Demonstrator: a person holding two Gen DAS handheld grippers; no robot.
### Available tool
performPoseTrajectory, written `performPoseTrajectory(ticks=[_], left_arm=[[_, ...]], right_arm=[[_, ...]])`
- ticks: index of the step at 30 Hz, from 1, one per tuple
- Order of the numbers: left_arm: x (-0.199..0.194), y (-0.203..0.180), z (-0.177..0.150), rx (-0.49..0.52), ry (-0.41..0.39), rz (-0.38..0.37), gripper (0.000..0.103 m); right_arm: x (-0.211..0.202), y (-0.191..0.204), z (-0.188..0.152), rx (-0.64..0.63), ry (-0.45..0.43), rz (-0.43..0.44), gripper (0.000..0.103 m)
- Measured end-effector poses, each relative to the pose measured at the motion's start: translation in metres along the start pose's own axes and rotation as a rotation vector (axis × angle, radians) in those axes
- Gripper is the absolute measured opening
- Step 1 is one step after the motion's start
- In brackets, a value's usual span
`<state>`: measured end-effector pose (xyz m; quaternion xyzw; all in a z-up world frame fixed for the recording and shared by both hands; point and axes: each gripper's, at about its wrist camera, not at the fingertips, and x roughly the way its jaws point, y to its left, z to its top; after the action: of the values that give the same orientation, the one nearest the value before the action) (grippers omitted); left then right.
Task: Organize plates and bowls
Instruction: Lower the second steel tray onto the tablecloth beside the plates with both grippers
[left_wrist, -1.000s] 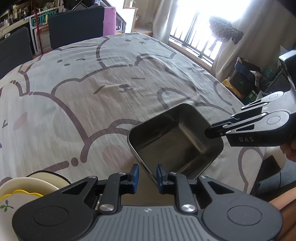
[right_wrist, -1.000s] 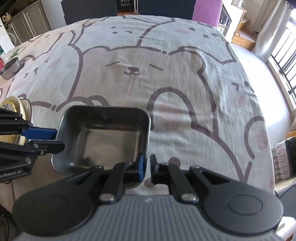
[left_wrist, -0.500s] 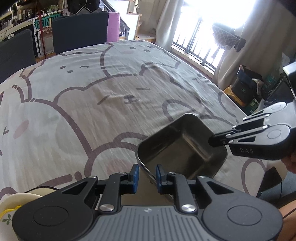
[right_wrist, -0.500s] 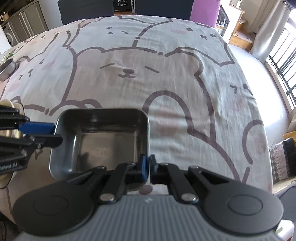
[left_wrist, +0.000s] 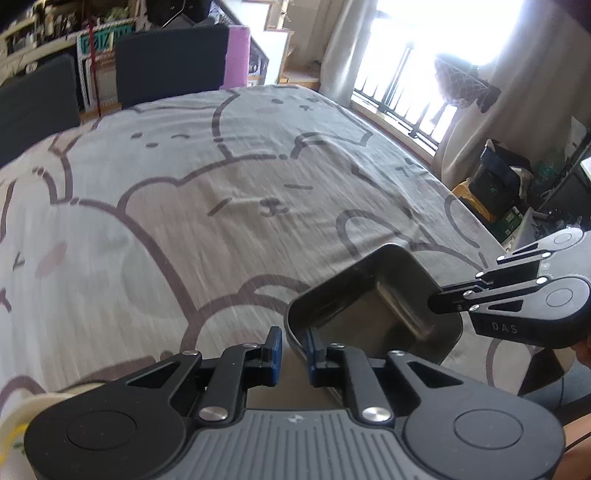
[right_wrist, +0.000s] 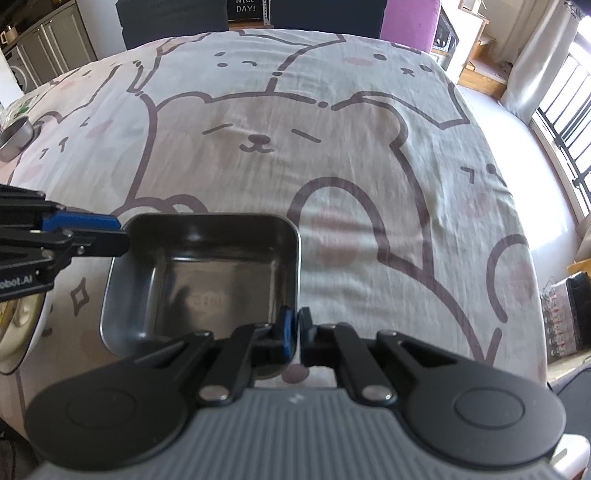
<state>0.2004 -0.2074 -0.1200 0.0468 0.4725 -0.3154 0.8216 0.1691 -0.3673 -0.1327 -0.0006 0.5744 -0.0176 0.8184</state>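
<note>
A square steel tray (left_wrist: 369, 317) hangs tilted just above the bear-print cloth near the table's front edge. My right gripper (right_wrist: 294, 332) is shut on the rim at the near right corner of the tray (right_wrist: 207, 288). In the left wrist view the right gripper (left_wrist: 448, 295) comes in from the right. My left gripper (left_wrist: 293, 349) straddles the opposite rim and its jaws are closing. One blue pad is inside the wall and the other is still a gap away outside. The right wrist view shows my left gripper (right_wrist: 120, 233) at the tray's far left corner.
Cream plates (right_wrist: 14, 325) are stacked at the table's near left, by the left gripper. A small steel bowl (right_wrist: 14, 134) stands far left. Dark chairs (left_wrist: 170, 62) line the far edge. Bags and clutter (left_wrist: 498, 184) sit on the floor beside the window.
The right gripper's small gap has closed onto the tray's rim. The left gripper's jaws have narrowed around the other rim. The tray has tipped up and shifted right in the left wrist view.
</note>
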Motion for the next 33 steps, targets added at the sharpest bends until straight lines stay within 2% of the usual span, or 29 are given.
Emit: performPoseTrajectory(ticks=[3,7,16,25,28,31,33], left_arm=[[0.001,0.0,-0.001,-0.004,0.02,-0.028,0.015],[0.004,-0.005,-0.005,0.014,0.052,-0.033,0.015],[0.006,-0.002,-0.002,0.005,0.017,-0.014,0.014],[0.003,-0.001,-0.001,-0.007,0.016,-0.018,0.015],[0.001,0.0,-0.001,-0.015,0.018,-0.029,0.018],[-0.002,-0.001,-0.002,-0.024,0.024,-0.037,0.032],[-0.003,-0.002,-0.004,-0.026,0.033,-0.04,0.035]], right_arm=[[-0.002,-0.001,0.0,0.011,0.003,0.015,0.008],[-0.011,-0.007,0.001,0.054,-0.023,0.035,0.004],[-0.008,-0.004,0.0,0.048,-0.017,0.034,0.003],[-0.007,-0.003,0.002,0.023,-0.024,0.02,0.004],[-0.008,-0.003,0.001,0.022,-0.028,0.02,0.004],[-0.01,-0.004,-0.001,0.028,-0.041,0.028,0.005],[-0.012,-0.007,-0.002,0.045,-0.055,0.04,0.005]])
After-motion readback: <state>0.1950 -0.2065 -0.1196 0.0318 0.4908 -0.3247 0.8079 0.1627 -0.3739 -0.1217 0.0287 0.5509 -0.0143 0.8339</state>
